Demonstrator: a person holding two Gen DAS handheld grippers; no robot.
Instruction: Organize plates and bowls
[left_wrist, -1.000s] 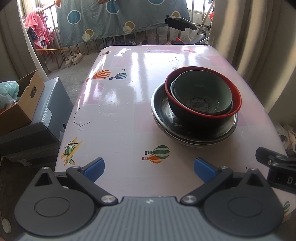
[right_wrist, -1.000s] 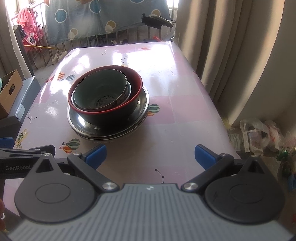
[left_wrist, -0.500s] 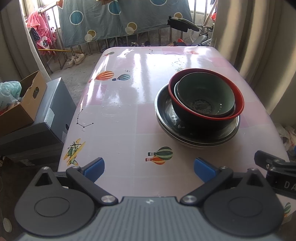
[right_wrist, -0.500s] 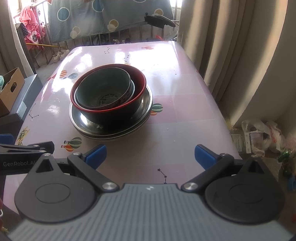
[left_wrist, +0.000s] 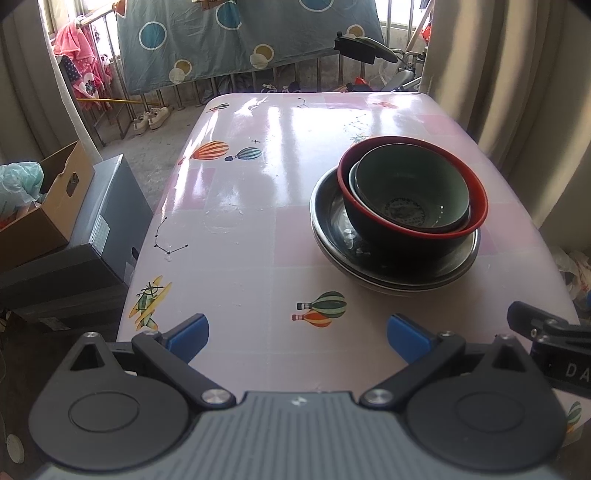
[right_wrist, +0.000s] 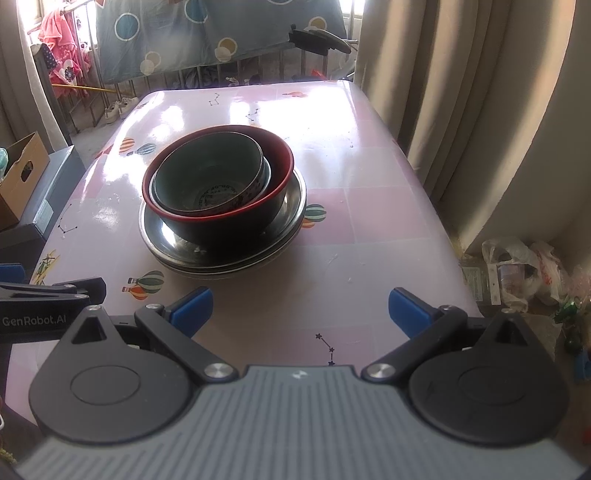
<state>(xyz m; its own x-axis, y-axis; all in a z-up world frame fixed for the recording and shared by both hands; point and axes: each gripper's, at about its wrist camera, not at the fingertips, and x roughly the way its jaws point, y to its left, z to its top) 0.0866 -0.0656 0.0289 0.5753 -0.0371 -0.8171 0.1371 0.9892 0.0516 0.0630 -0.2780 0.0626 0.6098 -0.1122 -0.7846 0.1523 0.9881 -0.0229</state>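
Left wrist: bare table beside stacked bowls, fingers apart.

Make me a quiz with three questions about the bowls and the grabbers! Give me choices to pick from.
1. Where does the green bowl sit?
A. Inside the red-rimmed bowl
B. Alone on the table
C. On the floor

2. What colour are the pads on the jaws?
A. Yellow
B. Blue
C. White

3. What is the left gripper doing?
A. Squeezing a bowl
B. Holding a plate
C. Open, holding nothing

Answers:
1 A: the green bowl is nested within the red rim.
2 B: blue pads tip both the left gripper and the right gripper.
3 C: its jaws stand wide apart over bare table.
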